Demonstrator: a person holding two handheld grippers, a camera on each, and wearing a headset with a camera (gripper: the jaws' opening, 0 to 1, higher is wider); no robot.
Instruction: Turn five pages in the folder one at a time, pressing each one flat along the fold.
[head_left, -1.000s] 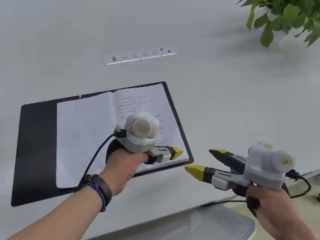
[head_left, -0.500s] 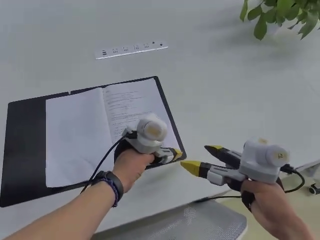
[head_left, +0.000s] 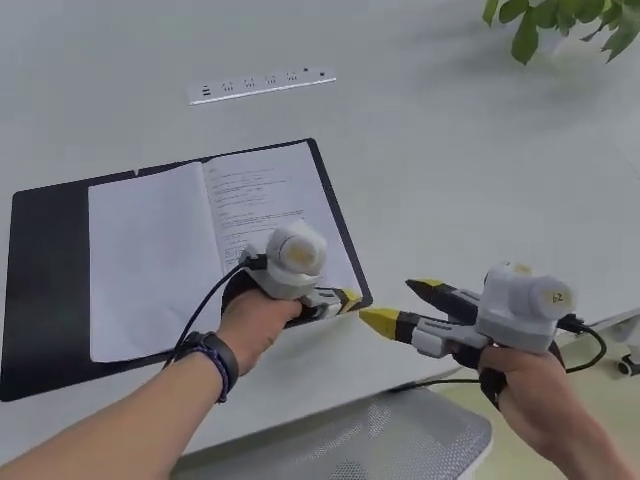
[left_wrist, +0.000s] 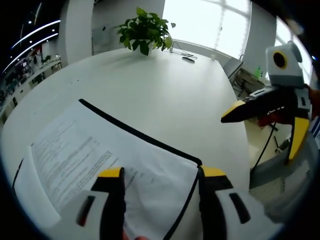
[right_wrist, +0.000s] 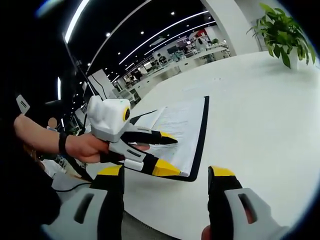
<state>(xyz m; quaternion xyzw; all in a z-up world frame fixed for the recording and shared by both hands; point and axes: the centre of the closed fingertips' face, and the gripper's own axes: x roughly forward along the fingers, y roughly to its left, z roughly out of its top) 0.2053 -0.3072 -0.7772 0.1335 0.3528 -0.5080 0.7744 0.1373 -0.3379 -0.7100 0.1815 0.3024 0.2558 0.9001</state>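
A black folder (head_left: 50, 300) lies open on the white table, with a blank left page (head_left: 150, 260) and a printed right page (head_left: 270, 210) lying flat. My left gripper (head_left: 345, 298) hovers over the folder's near right corner, jaws open; in the left gripper view (left_wrist: 162, 175) that page corner (left_wrist: 165, 170) lies between them. My right gripper (head_left: 400, 305) is just off the folder's right edge, pointing left at the corner, open and holding nothing. In the right gripper view (right_wrist: 165, 172) the left gripper (right_wrist: 172, 155) sits ahead, in front of the folder (right_wrist: 202, 130).
A white power strip (head_left: 260, 85) lies on the table beyond the folder. A potted plant (head_left: 560, 25) stands at the far right. A grey mesh chair (head_left: 380, 440) sits below the table's near edge. Bare tabletop stretches right of the folder.
The head camera has shifted, so the folder sits higher and further left in view. Both grippers keep about the same places beside the folder's near right corner.
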